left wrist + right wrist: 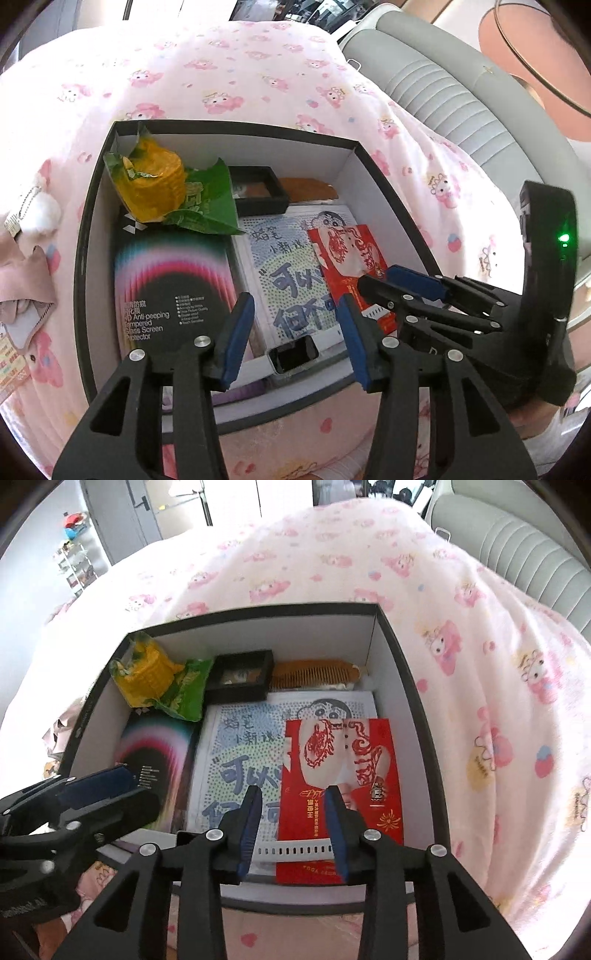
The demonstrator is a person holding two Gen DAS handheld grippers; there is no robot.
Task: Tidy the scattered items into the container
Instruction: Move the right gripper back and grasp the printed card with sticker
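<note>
On a pink cartoon-print bedspread (pixel 461 602), 2 grippers, left gripper (pixel 295 325) and right gripper (pixel 293 823), gape empty above the box (pixel 413 686).

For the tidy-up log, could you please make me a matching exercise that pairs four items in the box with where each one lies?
Items:
1. yellow roll in green wrapper
2. wooden comb
3. red envelope
4. screen protector pack

Places:
A. along the far wall, right of the small black frame
B. far-left corner of the box
C. left side, lying flat below the yellow roll
D. right side, on top of the dotted cartoon sheet

Pairs: 1-B, 2-A, 3-D, 4-C
</note>
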